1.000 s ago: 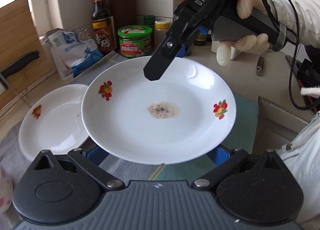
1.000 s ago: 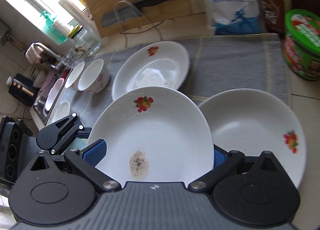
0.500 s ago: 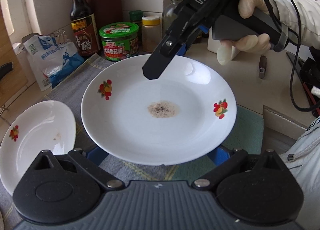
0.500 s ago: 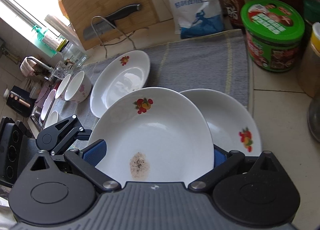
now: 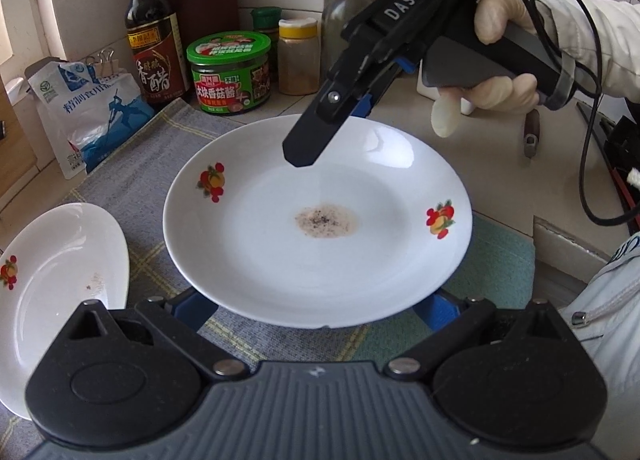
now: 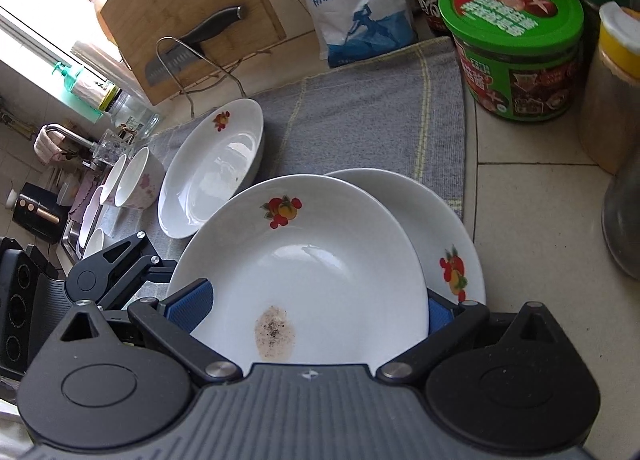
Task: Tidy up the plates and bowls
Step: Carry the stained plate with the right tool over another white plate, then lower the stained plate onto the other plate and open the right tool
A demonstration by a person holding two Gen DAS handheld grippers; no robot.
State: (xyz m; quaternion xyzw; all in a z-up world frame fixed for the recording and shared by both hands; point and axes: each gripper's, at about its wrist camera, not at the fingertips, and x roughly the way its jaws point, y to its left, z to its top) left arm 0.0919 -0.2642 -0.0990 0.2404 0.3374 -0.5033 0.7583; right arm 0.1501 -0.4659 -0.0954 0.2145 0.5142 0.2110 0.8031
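Observation:
A white plate with fruit motifs and a brown speckled stain in its middle hangs in the air between both grippers. My left gripper is shut on its near side, blue pads under the rim. My right gripper is shut on the opposite side; in the left wrist view its black finger lies over the far rim. Directly beneath, partly covered, a second plate lies on the counter. A third plate sits on the grey mat, with bowls further left.
A green-lidded jar, a vinegar bottle, spice jars and a salt bag line the back wall. A cutting board with a knife leans behind the mat. A gloved hand holds the right gripper.
Both grippers have carried the stained plate toward the jars; it now covers more of the plate below. The plate on the mat has slid away to the left in both views.

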